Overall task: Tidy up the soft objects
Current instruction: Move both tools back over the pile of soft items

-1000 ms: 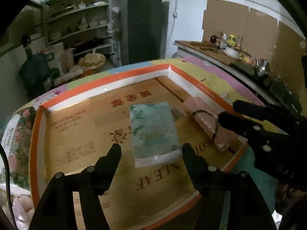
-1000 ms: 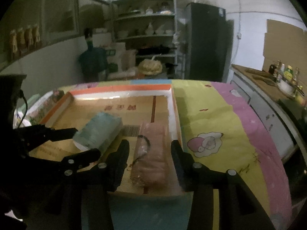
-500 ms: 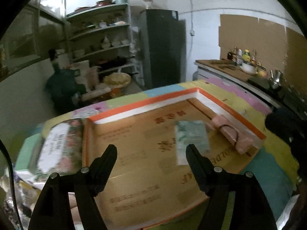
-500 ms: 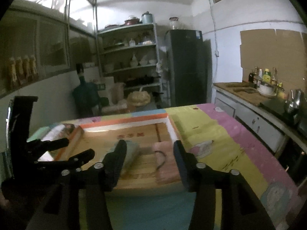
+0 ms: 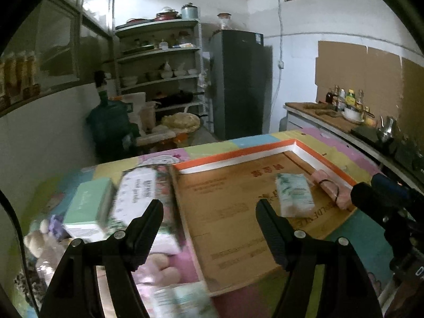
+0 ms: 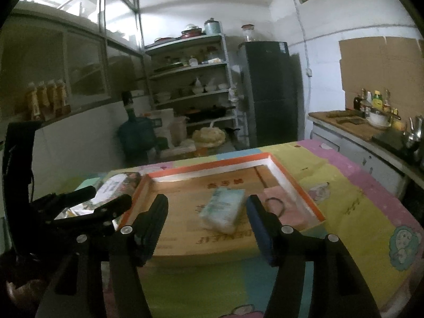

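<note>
While both pairs of tongs hang over the near edge of the table (image 6: 357, 212), neither holds anything. Left tongs (image 5: 209, 209) stand wide apart and empty. Left of them, on the cloth outside the tray (image 5: 238, 156), lies a loose heap: a mint box (image 5: 87, 209), a floral pack (image 5: 140, 193) leaning against it, plush toys (image 5: 39, 241) below, all blurred. Only the left view shows this heap in full; the right view catches just the pack's top beyond the left tongs (image 6: 87, 204).

Ahead of the left tongs and to their right, the tray's cardboard floor is bare over its whole left half. Beyond the right finger (image 5: 273, 228) lies the tissue pack (image 5: 294, 194), flat, long axis running away from the tongs, slightly slanted. Right of it, along the tray's right wall, the pink bundle (image 5: 331, 188) with a black hair tie (image 5: 330, 185) lies parallel to that wall.

Right tongs (image 6: 206, 212) have just been opening; nothing sits between the pads. In their view the tissue pack (image 6: 224, 209) lies beyond the gap, well short of the far wall, and the pink bundle (image 6: 286, 209) just past the right finger (image 6: 261, 228). Right of the tray the table cloth is open up to its edge.
</note>
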